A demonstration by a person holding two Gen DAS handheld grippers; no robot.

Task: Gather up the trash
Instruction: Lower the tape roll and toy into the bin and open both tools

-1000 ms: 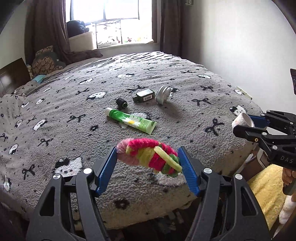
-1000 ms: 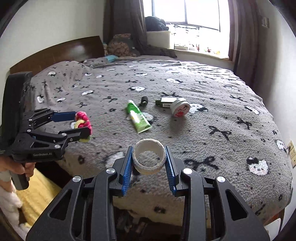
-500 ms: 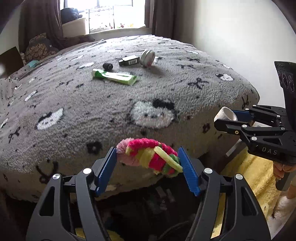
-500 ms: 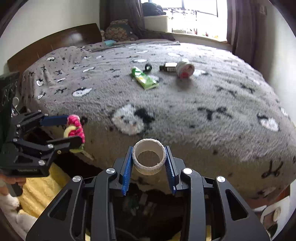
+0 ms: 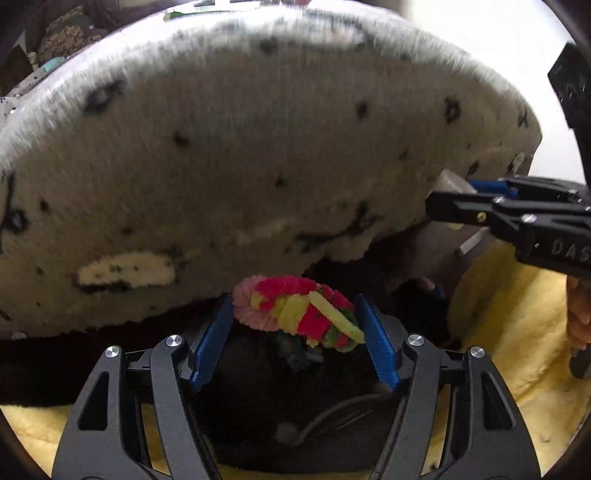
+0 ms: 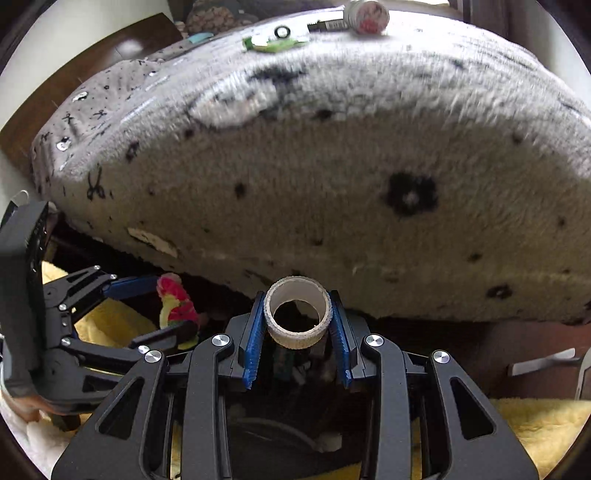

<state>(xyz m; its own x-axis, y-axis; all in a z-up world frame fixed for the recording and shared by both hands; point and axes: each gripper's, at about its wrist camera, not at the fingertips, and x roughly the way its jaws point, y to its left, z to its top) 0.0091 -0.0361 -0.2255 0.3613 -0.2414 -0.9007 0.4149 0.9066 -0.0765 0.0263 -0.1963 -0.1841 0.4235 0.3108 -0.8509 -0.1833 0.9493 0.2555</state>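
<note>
My left gripper (image 5: 297,317) is shut on a bundle of pink, red, yellow and green pipe cleaners (image 5: 299,314), held low in front of the bed's hanging blanket, above a dark opening with some items inside (image 5: 295,369). It also shows in the right wrist view (image 6: 168,314) with the bundle (image 6: 175,306). My right gripper (image 6: 298,317) is shut on a white tape roll (image 6: 298,314), held over the same dark space. In the left wrist view it (image 5: 448,195) reaches in from the right with the roll (image 5: 448,182).
The grey patterned blanket (image 6: 332,166) drapes over the bed edge just ahead. On top lie a green tube (image 6: 275,44), a small black ring (image 6: 282,32), a dark box (image 6: 327,25) and a round tin (image 6: 367,16). Yellow fluffy rug (image 5: 498,314) covers the floor.
Both grippers have dropped from above the bed top to below its edge, each still holding its item. The bed top has slid up and out of view; the dark space below now shows.
</note>
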